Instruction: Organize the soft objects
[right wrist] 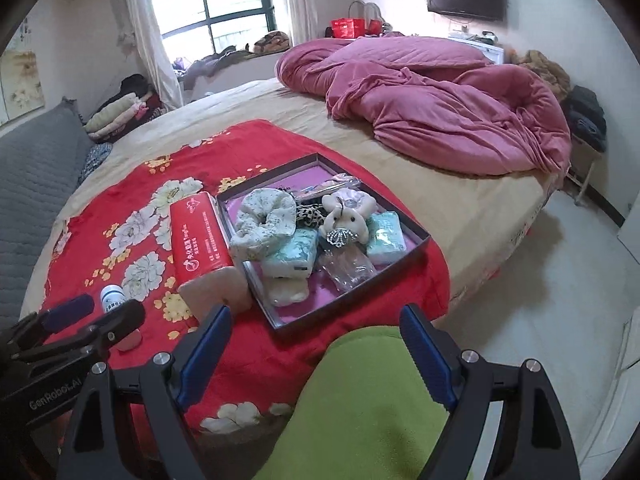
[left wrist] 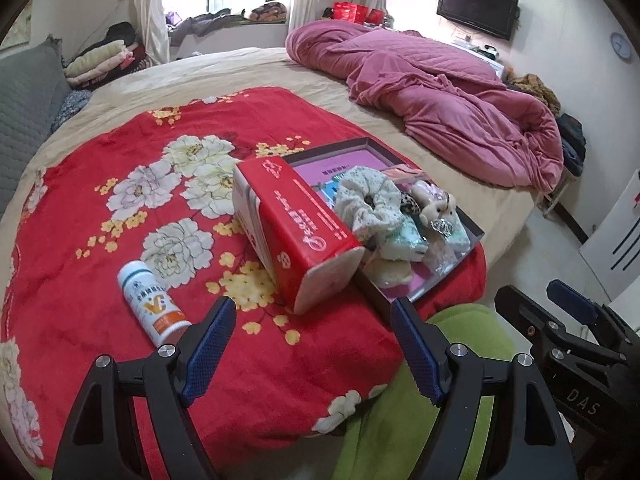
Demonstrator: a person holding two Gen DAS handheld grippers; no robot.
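A shallow dark tray [right wrist: 422, 238] with a pink floor lies on the red flowered blanket [right wrist: 132, 196]. In it sit a pale floral scrunchie [right wrist: 264, 218], a small cream plush bear [right wrist: 344, 218], a leopard-print hair tie [right wrist: 306, 216], mint tissue packs [right wrist: 386, 236] and a clear bag [right wrist: 348, 266]. A red tissue box [left wrist: 296, 228] lies against the tray's left side. My left gripper [left wrist: 312, 344] hovers open over the blanket just short of the box. My right gripper [right wrist: 316, 354] stands open and empty near the tray's front corner, above a green-clad leg [right wrist: 360, 408].
A white pill bottle [left wrist: 154, 308] lies on the blanket left of the red box. A crumpled pink duvet [right wrist: 432, 104] covers the far right of the bed. A grey headboard [left wrist: 28, 112] is at the left, folded clothes [left wrist: 98, 62] behind it. White floor [right wrist: 540, 280] lies right of the bed.
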